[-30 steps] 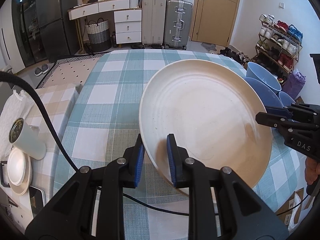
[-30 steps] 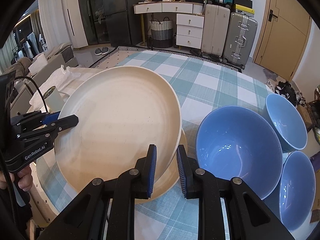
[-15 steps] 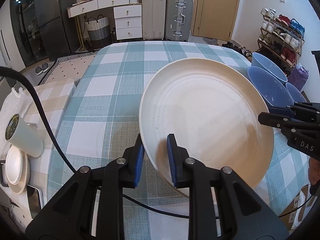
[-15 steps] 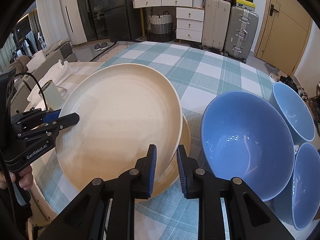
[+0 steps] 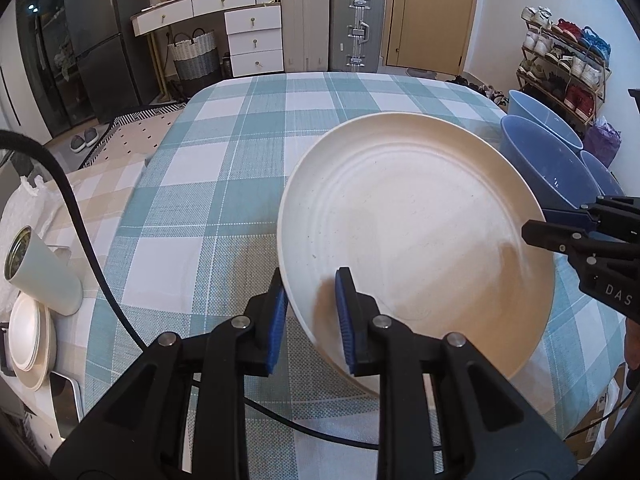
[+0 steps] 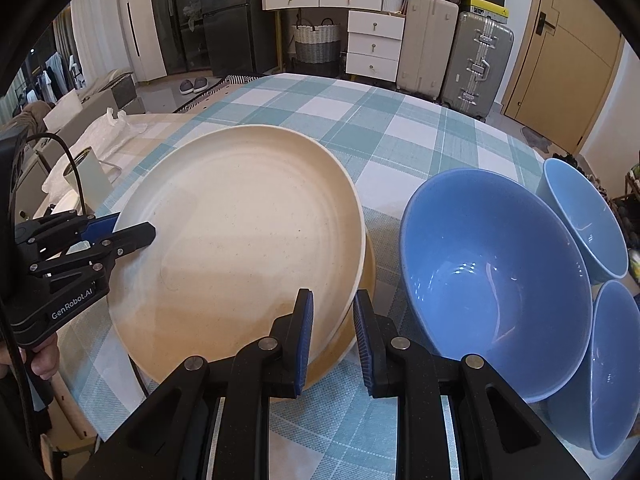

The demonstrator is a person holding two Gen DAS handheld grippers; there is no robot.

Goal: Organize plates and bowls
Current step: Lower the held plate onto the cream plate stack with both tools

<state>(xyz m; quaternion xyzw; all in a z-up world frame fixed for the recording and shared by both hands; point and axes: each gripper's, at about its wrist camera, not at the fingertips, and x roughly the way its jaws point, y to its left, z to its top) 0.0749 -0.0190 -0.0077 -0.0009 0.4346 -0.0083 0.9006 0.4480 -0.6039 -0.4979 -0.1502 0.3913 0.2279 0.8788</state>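
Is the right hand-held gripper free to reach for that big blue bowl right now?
Probably not yet: the right hand-held gripper is clamped on the rim of the cream plate. The large blue bowl sits just beside it with nothing between them.

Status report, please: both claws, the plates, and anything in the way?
Left claw and right claw both shut on top cream plate, opposite rims. Second cream plate directly beneath it. Three blue bowls close on right, nearest beside the plates.
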